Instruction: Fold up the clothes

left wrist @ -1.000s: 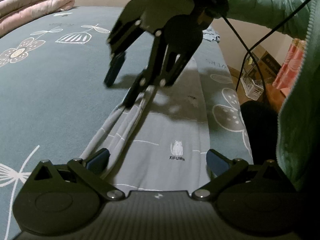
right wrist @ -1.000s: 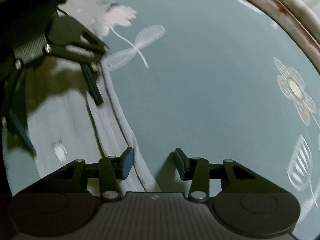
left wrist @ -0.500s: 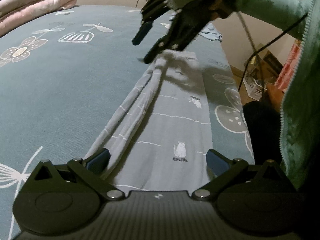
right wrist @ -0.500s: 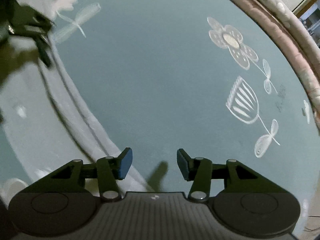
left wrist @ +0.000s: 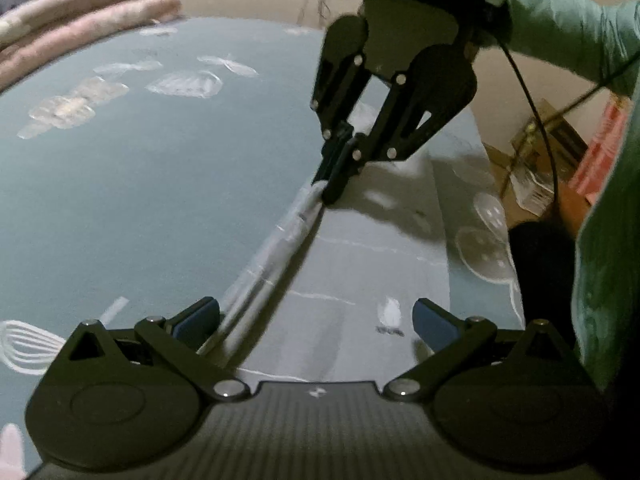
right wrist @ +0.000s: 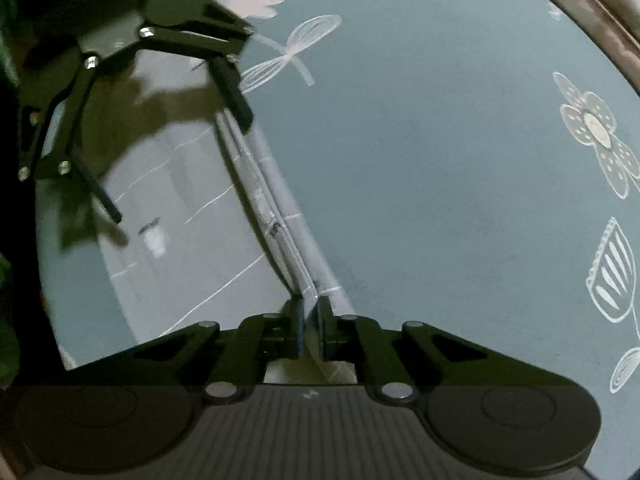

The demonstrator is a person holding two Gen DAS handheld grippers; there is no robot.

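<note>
1. The grey garment [left wrist: 352, 264] lies flat on the bed [left wrist: 160, 184], a long narrow strip with thin white lines and a small printed figure. Its long axis runs from the near end, under the left gripper [left wrist: 316, 320], away to the far end, where the right gripper [left wrist: 334, 184] stands.

2. Along the strip's left side, in the left wrist view, the cloth is gathered into a raised rolled edge [left wrist: 272, 252]. This ridge is the line both grippers are set on, one at each end.

3. The right gripper [right wrist: 308, 328] has closed right down, and the right wrist view shows the ridge's layered cloth pinched between its pads. It points steeply down at the bed.

4. The left gripper's jaws stand wide apart and hold nothing. The ridge passes just inside its left fingertip [left wrist: 198, 318], while its right fingertip [left wrist: 434, 322] sits over the flat cloth beyond the printed figure.

5. Judged from this, the far end is secured and the near end is not. The left gripper is nearest the loose end, and the ridge lies off-centre toward its left finger, so it would need to shift left or close across before any lift.

6. A person's green sleeve [left wrist: 560, 28] carries the right gripper from the far right.
</note>
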